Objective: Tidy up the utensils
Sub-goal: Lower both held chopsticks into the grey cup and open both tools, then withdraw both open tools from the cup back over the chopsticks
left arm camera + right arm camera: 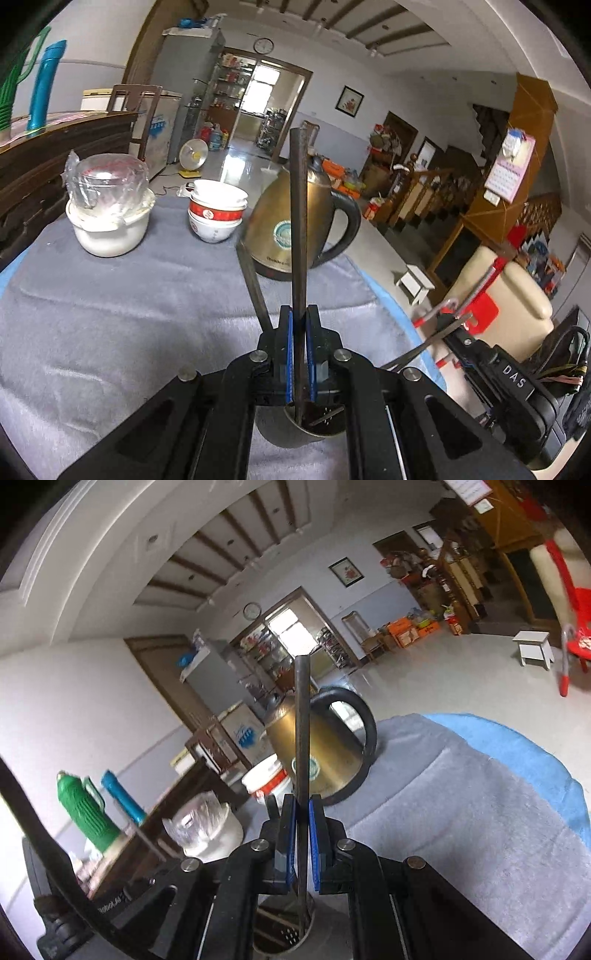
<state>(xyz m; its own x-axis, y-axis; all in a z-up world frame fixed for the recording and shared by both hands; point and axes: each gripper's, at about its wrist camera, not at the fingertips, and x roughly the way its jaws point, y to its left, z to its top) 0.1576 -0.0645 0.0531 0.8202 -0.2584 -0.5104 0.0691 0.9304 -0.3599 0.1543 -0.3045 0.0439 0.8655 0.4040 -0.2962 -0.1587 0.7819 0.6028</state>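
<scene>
My left gripper [299, 321] is shut on a dark chopstick [298, 221] that stands upright, its lower end inside a metal utensil cup [295, 432] below the jaws. A second dark chopstick [255, 291] leans out of the cup to the left. My right gripper [302, 805] is shut on another dark chopstick [302, 731], upright, its lower end in the same perforated metal cup [284, 934]. The right gripper's body shows at the lower right of the left wrist view [513, 373].
A gold electric kettle [280, 225] with a black handle stands just beyond the cup. Stacked red-and-white bowls [216, 214] and a white pot with a glass jar [109, 206] sit at the far left. The table has a grey cloth [129, 295]; its edge lies to the right.
</scene>
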